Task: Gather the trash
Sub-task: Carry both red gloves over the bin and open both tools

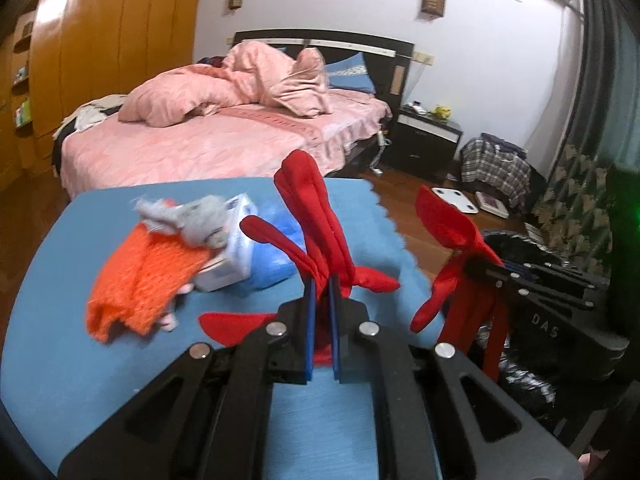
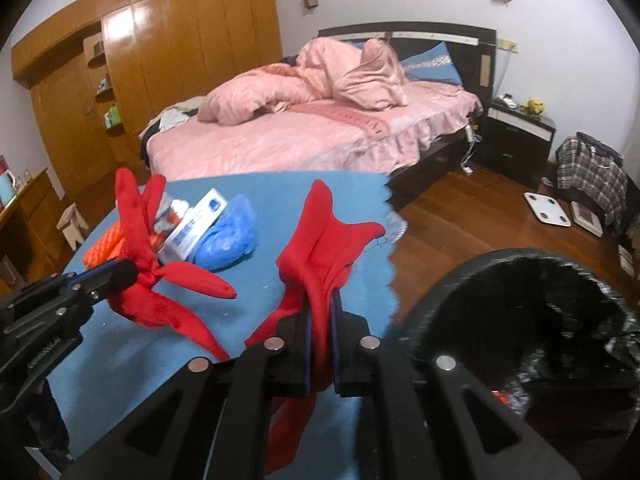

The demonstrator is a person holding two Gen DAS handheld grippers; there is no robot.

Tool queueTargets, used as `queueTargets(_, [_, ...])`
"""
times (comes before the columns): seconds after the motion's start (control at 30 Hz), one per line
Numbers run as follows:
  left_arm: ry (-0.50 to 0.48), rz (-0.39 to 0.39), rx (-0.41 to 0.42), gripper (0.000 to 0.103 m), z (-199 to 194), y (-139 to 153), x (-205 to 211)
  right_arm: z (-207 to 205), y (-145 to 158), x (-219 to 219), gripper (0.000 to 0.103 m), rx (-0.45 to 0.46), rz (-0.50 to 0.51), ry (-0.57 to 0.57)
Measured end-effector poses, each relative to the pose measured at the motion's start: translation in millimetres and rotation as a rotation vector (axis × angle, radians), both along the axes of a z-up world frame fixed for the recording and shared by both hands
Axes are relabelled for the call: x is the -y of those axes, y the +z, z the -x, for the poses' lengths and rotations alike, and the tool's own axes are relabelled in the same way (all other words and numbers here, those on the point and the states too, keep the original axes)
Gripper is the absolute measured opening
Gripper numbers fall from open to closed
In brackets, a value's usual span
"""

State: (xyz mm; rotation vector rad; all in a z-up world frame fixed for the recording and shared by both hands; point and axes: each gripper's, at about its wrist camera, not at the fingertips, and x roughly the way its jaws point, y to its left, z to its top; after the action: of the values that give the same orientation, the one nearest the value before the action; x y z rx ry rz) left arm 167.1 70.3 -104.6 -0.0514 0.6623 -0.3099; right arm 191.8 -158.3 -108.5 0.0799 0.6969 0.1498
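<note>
Claws both angled downward over the blue surface (image 1: 80, 340), each clamped on red fabric. Left claw (image 1: 322, 292) closed tight on a red cloth piece (image 1: 312, 208), blue pads pinching its gathered middle, long lobes standing up and fanning out to either side. Right claw (image 2: 321, 312) likewise closed on a second red cloth piece (image 2: 328, 236), upper flaps rising above the pads, a tail hanging down below them. Both pieces lifted, apart from each other, side by side above the near edge of the surface.

From the left wrist view: right claw (image 1: 486, 268) seen side-on at the right, its red piece (image 1: 452, 232) dangling beside the black-lined bin (image 1: 516, 244). Further back on the surface, an orange knitted item (image 1: 140, 280) with a grey fuzzy scrap (image 1: 196, 220) on top, touching a white and blue box (image 1: 232, 256) and a crumpled blue plastic bag (image 1: 276, 248).

From the right wrist view only: open mouth of the bin (image 2: 460, 280) with its black liner, just off the scalloped right edge of the surface (image 2: 280, 200); left claw (image 2: 132, 274) entering from the left with its red piece (image 2: 136, 216) in front of the box (image 2: 192, 228) and blue bag (image 2: 232, 236). Grey scrap hidden here. Pink bed (image 2: 300, 136) and wooden wardrobe (image 2: 160, 40) behind in both views.
</note>
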Motion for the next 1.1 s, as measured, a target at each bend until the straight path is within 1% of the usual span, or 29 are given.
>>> queueTargets(0.2, [-0.076,0.02,0.016,0.006,4,9,40,16,19,43,0.008,0.033,0.012,-0.066])
queueTargets(0.37, [-0.165,0.051,0.029,0.006,11,20,83,30,26,85,0.008,0.045,0.036,-0.141])
queueTargets(0.57, [-0.283,0.071,0.049,0.006,17,28,144,46,24,138,0.008,0.038,0.059,-0.245])
queueTargets(0.7, [-0.346,0.086,0.025,0.006,20,22,182,57,16,171,0.008,0.023,0.058,-0.316])
queueTargets(0.77, [-0.371,0.093,0.007,0.007,18,16,193,63,11,183,0.009,0.014,0.06,-0.342])
queueTargets(0.8, [-0.388,0.091,-0.012,0.01,17,12,201,64,8,189,0.012,0.007,0.062,-0.357])
queueTargets(0.83, [-0.392,0.089,-0.022,0.021,17,9,204,66,6,192,0.015,0.001,0.064,-0.371])
queueTargets(0.87, [-0.396,0.089,-0.043,0.045,14,3,206,67,2,197,0.019,-0.01,0.061,-0.381])
queueTargets(0.9, [-0.396,0.093,-0.052,0.055,14,1,206,68,-1,202,0.033,-0.019,0.057,-0.392])
queueTargets(0.93, [-0.39,0.1,-0.06,0.065,14,-2,203,71,-3,205,0.055,-0.019,0.061,-0.412])
queueTargets(1.0, [-0.365,0.087,-0.067,0.066,13,-8,196,75,-5,208,0.072,-0.007,0.076,-0.438])
queueTargets(1.07, [-0.335,0.072,-0.065,0.069,12,-11,184,75,-5,208,0.077,-0.001,0.078,-0.434])
queueTargets(1.1, [-0.309,0.056,-0.056,0.07,12,-13,176,74,-5,206,0.082,0.003,0.077,-0.431])
